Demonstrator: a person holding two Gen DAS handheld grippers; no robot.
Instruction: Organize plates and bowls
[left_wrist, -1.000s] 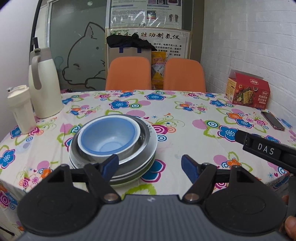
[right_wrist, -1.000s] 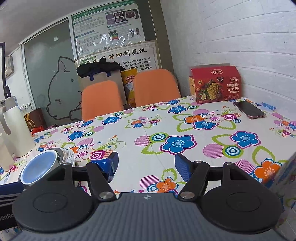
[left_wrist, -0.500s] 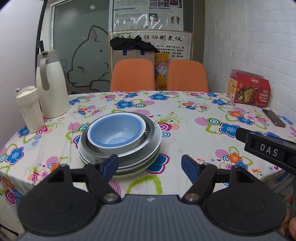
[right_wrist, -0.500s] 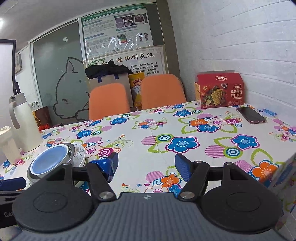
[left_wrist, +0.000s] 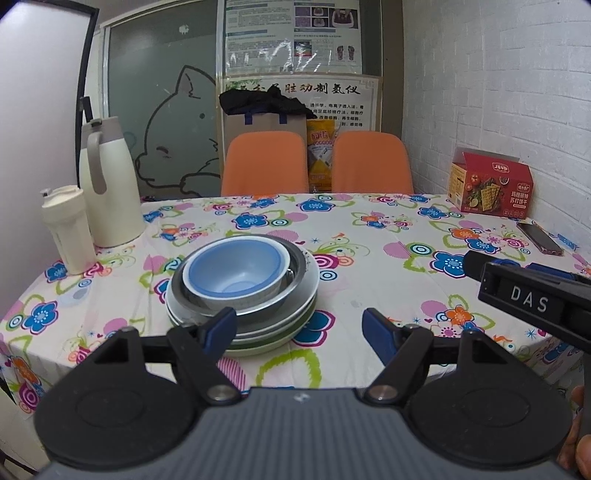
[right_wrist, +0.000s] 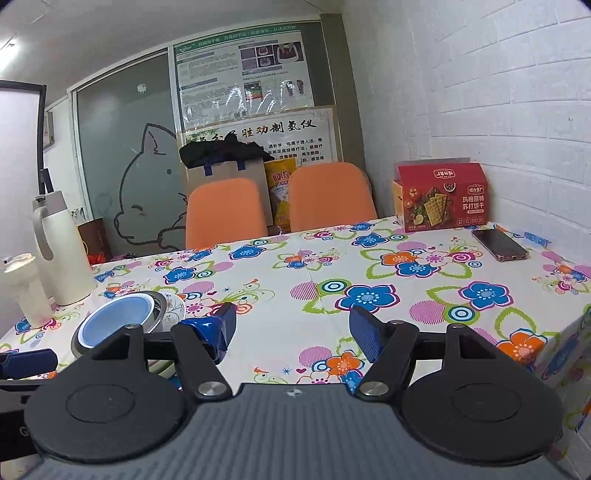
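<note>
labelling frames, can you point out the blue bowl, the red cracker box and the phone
round blue plastic bowl (left_wrist: 236, 271): left wrist view, on its inner wall
red cardboard cracker box (right_wrist: 441, 201): right wrist view, on its printed front face
dark flat phone (right_wrist: 498, 244): right wrist view, on its screen

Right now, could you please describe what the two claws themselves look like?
Both match: the left claw and right claw have black linkage arms with silver pivot screws, round black discs, a grey ribbed body and blue-padded fingers. The right claw's side carries white "DAS" lettering.
</note>
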